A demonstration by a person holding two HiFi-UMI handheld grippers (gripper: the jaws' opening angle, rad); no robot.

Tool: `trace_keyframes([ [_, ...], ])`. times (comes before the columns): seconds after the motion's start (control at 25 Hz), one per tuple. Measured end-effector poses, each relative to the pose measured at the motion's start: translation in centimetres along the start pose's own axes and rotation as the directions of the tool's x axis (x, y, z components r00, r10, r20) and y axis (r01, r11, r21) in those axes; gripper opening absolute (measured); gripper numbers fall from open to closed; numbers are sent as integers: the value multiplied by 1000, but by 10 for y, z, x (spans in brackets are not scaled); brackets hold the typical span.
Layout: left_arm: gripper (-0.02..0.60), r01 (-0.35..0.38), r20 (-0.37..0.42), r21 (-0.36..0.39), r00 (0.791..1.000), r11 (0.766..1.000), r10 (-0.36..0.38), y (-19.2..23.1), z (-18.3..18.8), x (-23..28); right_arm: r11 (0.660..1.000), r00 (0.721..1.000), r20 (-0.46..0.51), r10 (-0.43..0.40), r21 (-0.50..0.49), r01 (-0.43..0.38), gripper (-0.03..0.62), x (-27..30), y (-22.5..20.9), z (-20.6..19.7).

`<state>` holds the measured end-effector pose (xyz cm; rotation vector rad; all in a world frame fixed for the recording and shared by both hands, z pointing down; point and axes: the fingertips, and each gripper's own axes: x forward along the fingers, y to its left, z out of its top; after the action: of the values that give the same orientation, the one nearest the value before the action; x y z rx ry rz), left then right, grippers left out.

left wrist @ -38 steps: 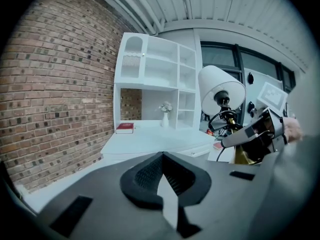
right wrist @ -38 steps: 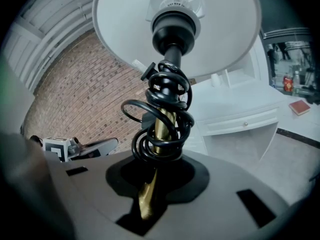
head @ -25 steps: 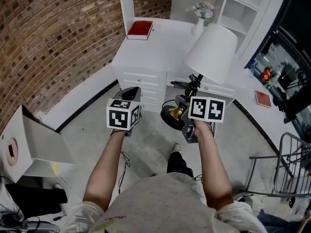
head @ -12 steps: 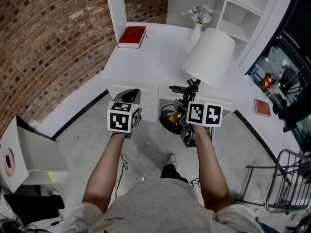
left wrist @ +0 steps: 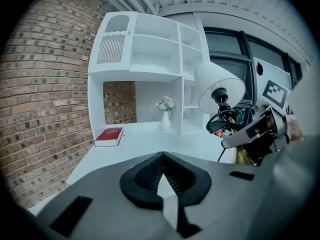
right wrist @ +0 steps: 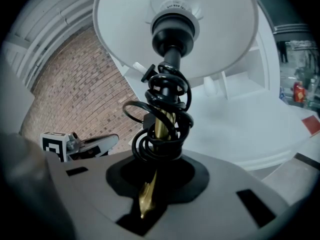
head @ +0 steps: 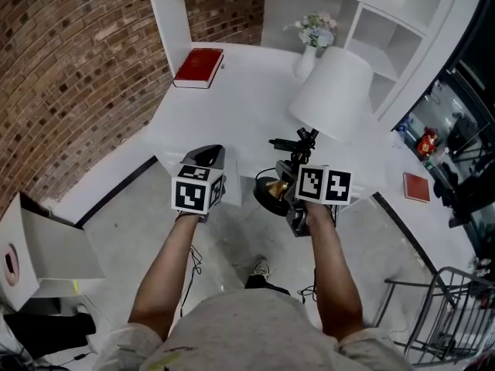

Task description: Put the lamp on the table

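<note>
Lamp [head: 331, 91] at table [head: 232, 107] edge, open top beyond

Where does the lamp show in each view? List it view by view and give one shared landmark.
Head view: the lamp is right of centre, with its white shade uppermost.
Left gripper view: the lamp is at the right, and the shade's open underside faces the camera.
Right gripper view: the lamp fills the centre, brass stem below and shade on top.
Shared landmark: the brick wall is at the left in all three.
</note>
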<state>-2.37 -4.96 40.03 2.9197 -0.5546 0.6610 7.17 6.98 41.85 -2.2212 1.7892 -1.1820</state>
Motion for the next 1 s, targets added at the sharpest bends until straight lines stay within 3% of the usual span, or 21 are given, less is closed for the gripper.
trace_keyframes([
  [0.48, -8, -17, -19, 9, 1000, 1000, 18, -18, 32, 78, 1000, 1000, -13, 11, -12, -11, 84, 19, -70, 53],
  [1.0, -8, -33, -47, 20, 998, 999, 34, -24, 41, 118, 999, 999, -30, 26, -22, -27, 83, 36, -103, 77],
])
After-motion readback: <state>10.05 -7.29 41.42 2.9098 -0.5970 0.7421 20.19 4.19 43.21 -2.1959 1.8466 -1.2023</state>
